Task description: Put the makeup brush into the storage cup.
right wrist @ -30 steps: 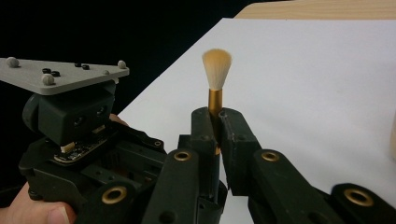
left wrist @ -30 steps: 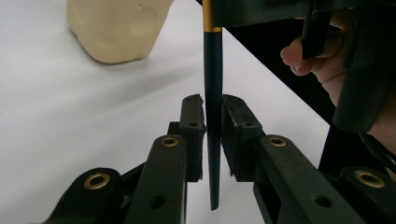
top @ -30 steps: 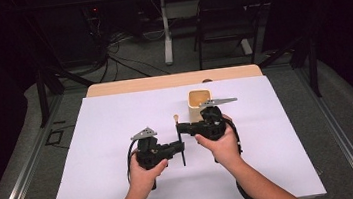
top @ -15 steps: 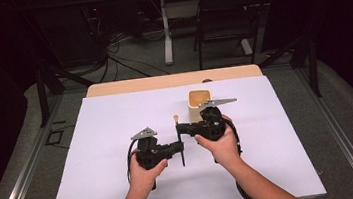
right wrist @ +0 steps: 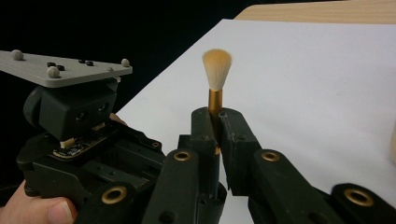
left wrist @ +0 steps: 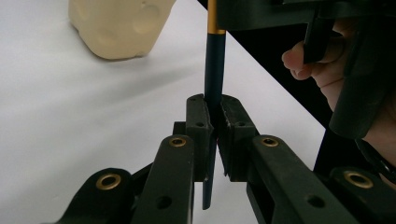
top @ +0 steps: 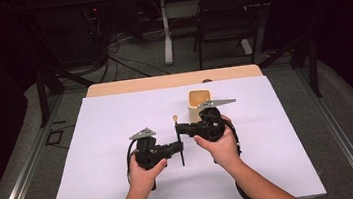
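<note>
Between my hands, above the tabletop [top: 99, 189], both jaws clench the brush [top: 180, 144]: left gripper [left wrist: 214, 122] on the handle, right gripper [right wrist: 217, 130] on the ferrule. I judge this a handover; next one releases, cup [top: 200, 102] at one o'clock.

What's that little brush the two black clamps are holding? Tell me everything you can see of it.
The brush is slim, with a dark handle, a gold metal collar and a soft tuft of tan bristles, fanned at the tip and looking clean. It is held above the white table sheet, bristles pointing away from the person. The right gripper is shut on it at the collar, the left gripper shut on the handle lower down. A pale cup stands just beyond it.
</note>
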Tool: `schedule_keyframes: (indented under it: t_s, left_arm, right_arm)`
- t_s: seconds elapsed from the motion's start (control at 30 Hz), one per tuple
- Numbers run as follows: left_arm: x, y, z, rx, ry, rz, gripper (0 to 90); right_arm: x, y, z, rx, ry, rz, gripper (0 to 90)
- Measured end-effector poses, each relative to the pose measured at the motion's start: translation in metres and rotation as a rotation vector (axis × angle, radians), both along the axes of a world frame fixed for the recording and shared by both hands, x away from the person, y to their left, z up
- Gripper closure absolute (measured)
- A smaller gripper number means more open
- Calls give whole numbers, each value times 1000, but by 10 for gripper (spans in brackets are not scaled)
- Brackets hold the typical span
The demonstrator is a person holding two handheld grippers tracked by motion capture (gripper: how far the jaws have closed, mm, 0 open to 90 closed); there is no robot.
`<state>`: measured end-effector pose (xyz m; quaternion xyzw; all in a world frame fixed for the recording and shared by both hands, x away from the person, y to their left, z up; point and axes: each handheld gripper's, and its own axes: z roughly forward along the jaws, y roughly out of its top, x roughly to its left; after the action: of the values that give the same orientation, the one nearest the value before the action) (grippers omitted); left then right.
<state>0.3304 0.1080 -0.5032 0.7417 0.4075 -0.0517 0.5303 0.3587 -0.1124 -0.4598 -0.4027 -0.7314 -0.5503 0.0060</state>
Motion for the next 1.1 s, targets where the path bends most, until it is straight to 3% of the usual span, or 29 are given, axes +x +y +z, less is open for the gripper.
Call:
schedule_keyframes:
  t_s: [0.5,1.1]
  left_arm:
    - [-1,1,1,26,-22,1,832]
    - [-9,-5,6,124,-122,9,833]
  right_arm:
    - [0,0,1,6,-13,8,794]
    - [0,4,3,-2,-14,18,779]
